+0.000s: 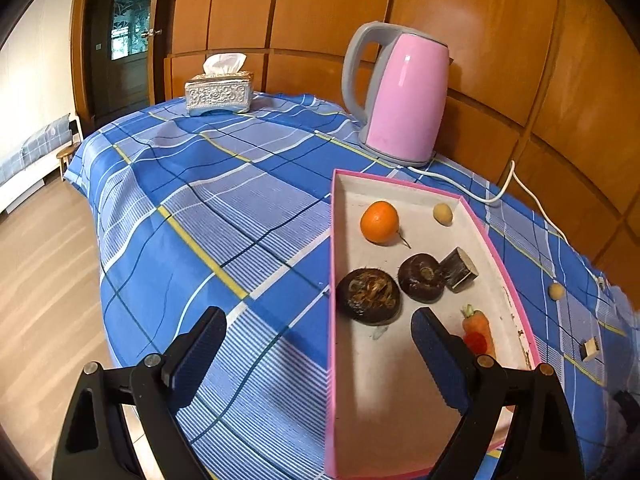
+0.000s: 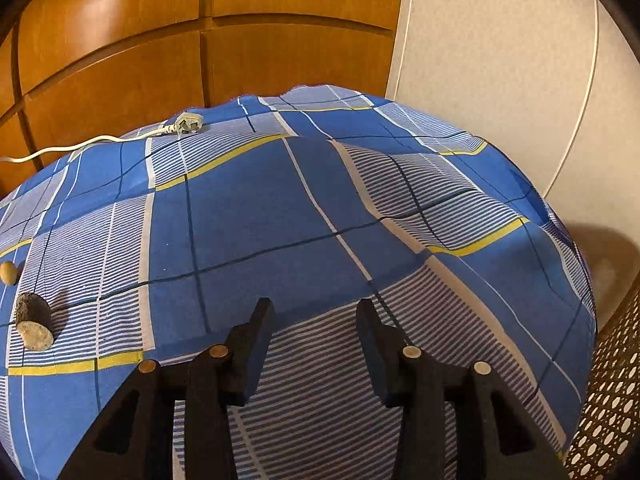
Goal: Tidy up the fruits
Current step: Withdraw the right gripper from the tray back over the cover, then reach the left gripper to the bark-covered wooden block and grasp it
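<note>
A pink-rimmed tray [image 1: 331,240] lies on the blue plaid cloth. It holds an orange [image 1: 379,222], a small tan fruit [image 1: 443,214], two dark round fruits [image 1: 368,296] [image 1: 422,278], a dark cane piece [image 1: 460,270] and a carrot [image 1: 478,330]. My left gripper [image 1: 320,316] hovers open over the tray's near left rim, with nothing between its pads. Another tan fruit [image 1: 556,291] and cane piece [image 1: 590,349] lie on the cloth right of the tray. In the right wrist view that cane piece [image 2: 34,322] and tan fruit [image 2: 7,272] sit far left. My right gripper [image 2: 314,306] is open over bare cloth.
A pink kettle [image 1: 404,96] stands behind the tray, its white cord [image 1: 512,184] trailing to a plug [image 2: 186,124] on the cloth. A silver tissue box [image 1: 219,94] sits at the far left corner. Wooden panels back the table. A woven chair [image 2: 612,400] stands at the right edge.
</note>
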{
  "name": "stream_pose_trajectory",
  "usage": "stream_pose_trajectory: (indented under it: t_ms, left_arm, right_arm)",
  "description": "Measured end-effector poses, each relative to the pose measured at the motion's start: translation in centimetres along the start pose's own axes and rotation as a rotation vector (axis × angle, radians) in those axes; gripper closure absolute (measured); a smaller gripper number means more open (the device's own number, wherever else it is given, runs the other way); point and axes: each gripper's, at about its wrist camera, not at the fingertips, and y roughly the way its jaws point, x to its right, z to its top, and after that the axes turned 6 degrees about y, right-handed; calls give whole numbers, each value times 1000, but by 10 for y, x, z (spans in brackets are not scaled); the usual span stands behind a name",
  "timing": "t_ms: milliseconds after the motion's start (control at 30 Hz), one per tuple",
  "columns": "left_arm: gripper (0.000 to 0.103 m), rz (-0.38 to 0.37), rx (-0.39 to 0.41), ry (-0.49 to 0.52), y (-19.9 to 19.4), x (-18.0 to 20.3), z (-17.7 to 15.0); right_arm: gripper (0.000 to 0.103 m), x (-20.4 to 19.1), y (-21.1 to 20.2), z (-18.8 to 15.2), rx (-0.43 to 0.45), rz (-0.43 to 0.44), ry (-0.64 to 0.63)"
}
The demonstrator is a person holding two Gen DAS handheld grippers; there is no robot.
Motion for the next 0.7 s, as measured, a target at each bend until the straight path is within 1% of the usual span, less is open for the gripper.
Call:
stream_pose_trajectory:
  t_ms: [133,233,267,333,367,433,467,500,533,567,600,633,667,700]
  left_arm:
    - [9,-15,6,33,-3,14,7]
    - [9,-70,11,74,-8,33,16]
    - [9,-101,19,106,-12,47,21]
    - [10,-144,23,139,-15,63,26]
    - [10,-205,21,178,-17,83,29]
    - [12,-270,13,227,-17,103,32]
    - [14,-340,0,290,-18,128,32]
    - [14,-361,-4,312,-17,136,32]
    - [15,-409,-15,367,-16,155,30]
    - [16,-467,-22,444,-16,182,26]
    - [16,-486,-28,473,-15,193,23]
    - [17,-535,-50,530,-12,216,19]
    - [19,-550,-58,543,-11,223,17]
    - [20,-584,-78,574,-7,241,13]
  right_arm:
    - [57,2,3,0,0,10,17]
    - [56,1,3,-1,3,11,21]
    - [56,0,3,0,3,12,23]
    - [56,1,3,-1,5,15,27]
    - [55,1,3,-1,5,16,28]
    - [55,2,4,-1,6,18,32]
    - [55,1,4,-1,7,19,33]
    - [55,1,4,-1,7,19,32]
    - [55,1,4,-2,8,18,32]
    - [55,1,4,-2,9,16,33]
    - [54,1,4,-2,10,16,34]
    - [54,1,3,-2,10,16,34]
    - [54,1,3,-2,10,16,34]
    - [54,0,3,-2,11,15,34]
